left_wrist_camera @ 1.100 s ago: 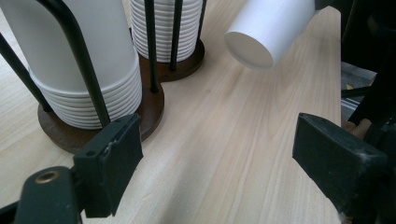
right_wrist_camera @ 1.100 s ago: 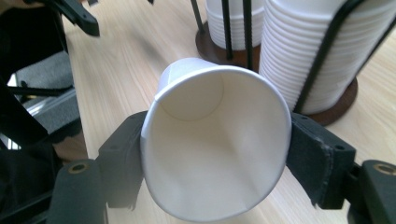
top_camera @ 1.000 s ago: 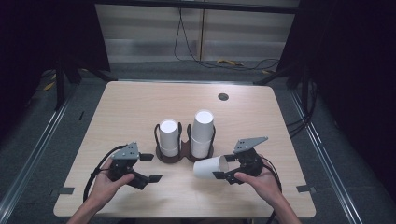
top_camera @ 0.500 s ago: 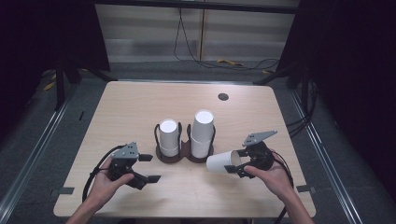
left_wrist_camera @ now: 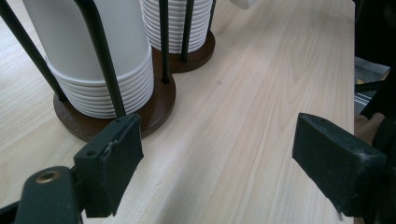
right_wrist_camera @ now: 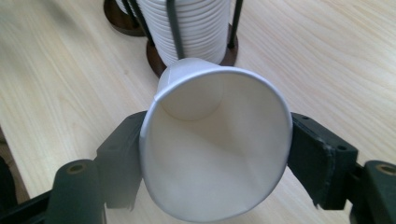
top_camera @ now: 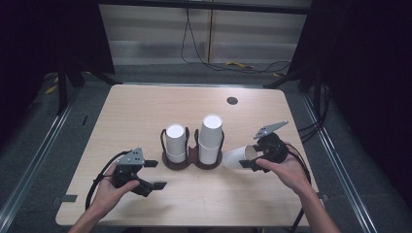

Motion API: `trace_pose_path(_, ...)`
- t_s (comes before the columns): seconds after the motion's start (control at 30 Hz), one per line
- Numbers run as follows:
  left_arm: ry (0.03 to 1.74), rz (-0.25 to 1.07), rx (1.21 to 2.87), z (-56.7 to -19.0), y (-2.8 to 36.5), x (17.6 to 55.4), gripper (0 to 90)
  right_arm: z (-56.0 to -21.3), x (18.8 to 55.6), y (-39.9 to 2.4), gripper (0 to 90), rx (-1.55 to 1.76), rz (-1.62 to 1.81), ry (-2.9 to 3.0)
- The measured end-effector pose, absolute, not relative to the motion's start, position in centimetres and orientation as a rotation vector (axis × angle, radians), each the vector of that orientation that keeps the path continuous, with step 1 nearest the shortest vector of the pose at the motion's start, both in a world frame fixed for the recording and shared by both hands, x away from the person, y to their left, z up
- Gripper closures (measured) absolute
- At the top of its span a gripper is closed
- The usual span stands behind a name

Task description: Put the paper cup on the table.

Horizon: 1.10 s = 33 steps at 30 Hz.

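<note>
A dark wooden double holder with black wire posts carries two stacks of white paper cups, a shorter left stack and a taller right stack. To its right my right gripper is shut on a single white paper cup, held on its side above the table with its mouth toward the hand. In the right gripper view both pads press that cup into an oval; the jaws have just been opening slightly with the cup between them. My left gripper rests open and empty in front of the left stack.
A light wooden table holds everything, with a small dark round grommet near its far right. Its right edge lies close in the left gripper view. Cables run over the floor behind the table.
My right gripper has carried the paper cup to the right and upward, away from the table's front. The left gripper and both stacks have stayed put.
</note>
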<state>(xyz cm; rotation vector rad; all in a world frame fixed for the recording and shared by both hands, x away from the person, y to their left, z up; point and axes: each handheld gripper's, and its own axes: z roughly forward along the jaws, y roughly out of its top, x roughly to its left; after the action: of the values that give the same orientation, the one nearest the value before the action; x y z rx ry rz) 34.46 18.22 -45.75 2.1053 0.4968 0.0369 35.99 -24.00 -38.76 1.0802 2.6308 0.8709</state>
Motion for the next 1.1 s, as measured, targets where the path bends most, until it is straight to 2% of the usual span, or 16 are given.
trace_pose_path(1.1,0.489,0.029,2.133,-45.9,18.2,34.5,16.0,-38.9,41.0,-24.1,23.6,1.191,0.315,2.693)
